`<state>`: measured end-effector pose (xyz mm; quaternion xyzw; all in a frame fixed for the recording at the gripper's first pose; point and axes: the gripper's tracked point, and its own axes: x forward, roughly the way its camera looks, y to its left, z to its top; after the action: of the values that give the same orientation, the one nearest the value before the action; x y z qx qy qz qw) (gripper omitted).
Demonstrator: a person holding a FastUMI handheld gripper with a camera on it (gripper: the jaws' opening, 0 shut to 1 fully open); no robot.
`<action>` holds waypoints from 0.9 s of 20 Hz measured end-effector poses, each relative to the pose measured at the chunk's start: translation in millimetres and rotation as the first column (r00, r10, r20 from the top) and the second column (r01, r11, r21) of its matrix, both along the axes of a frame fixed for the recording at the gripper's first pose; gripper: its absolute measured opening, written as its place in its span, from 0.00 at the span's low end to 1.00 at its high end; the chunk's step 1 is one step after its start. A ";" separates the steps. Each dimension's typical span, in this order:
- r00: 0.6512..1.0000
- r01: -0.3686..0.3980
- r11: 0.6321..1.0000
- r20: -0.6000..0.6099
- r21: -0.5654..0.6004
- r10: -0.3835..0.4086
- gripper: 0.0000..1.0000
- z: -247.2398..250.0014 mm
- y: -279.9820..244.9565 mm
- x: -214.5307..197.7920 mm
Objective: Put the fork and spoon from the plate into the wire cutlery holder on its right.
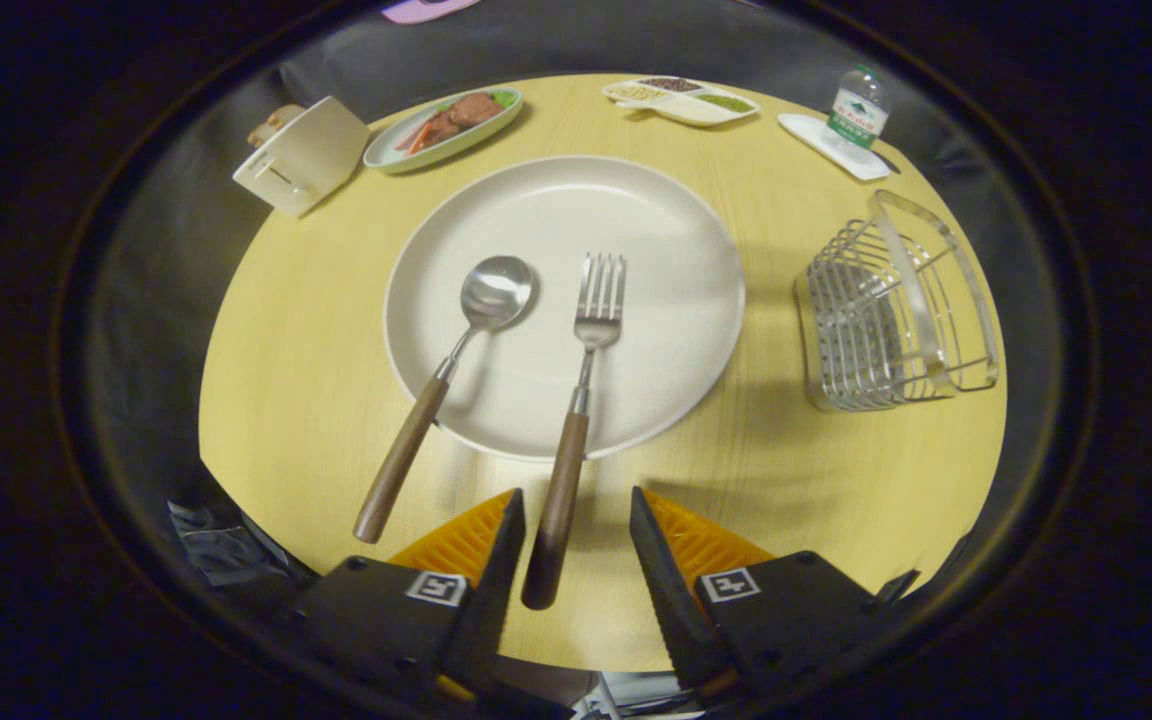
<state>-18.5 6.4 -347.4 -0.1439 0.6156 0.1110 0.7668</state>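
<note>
The hand-held gripper (576, 515) is spread, its fingers flanking the fork (576, 400) handle without touching it. Fork and spoon (451, 370) lie heads on the plate (656, 250); the wire cutlery holder (886, 320) stands to its right on the table (786, 480).

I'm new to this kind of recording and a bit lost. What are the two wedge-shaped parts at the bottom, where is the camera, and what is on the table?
The camera rides on a handheld grasping tool that a person carries, and it looks forward along the tool's two fingers; those are the wedges you see. The fingers are open and hold nothing. The wooden handle of a fork lies between them, untouched as far as I can tell. The fork and a spoon rest on a pale plate on a round wooden table, handles hanging over the rim. To the plate's right stands an empty wire cutlery holder. Beyond are dishes of food, a water bottle and a small cream stand.
</note>
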 end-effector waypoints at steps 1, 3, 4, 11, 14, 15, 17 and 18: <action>1.000 0.001 1.000 -0.009 -0.013 -0.001 0.49 -2.8 -1.1 -0.9; 0.999 0.007 1.000 -0.031 -0.031 -0.008 0.36 -7.5 -3.4 -3.3; 0.999 0.022 0.999 -0.035 -0.048 -0.024 0.29 -8.2 -7.1 -2.1; 0.995 0.054 0.996 -0.079 -0.075 -0.060 0.10 1.5 -13.6 -6.5; 0.995 0.068 0.996 -0.069 -0.053 -0.071 0.10 13.4 -11.5 -7.8; 0.995 0.069 0.997 -0.063 -0.044 -0.072 0.10 18.8 -11.0 -10.3; 0.997 0.064 0.997 -0.042 -0.038 -0.066 0.10 32.4 -12.7 -9.6; 0.997 0.069 0.997 -0.032 -0.030 -0.070 0.10 40.4 -13.1 -8.1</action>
<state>-26.6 -6.6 -307.0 -0.1317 0.6344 0.0775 0.7578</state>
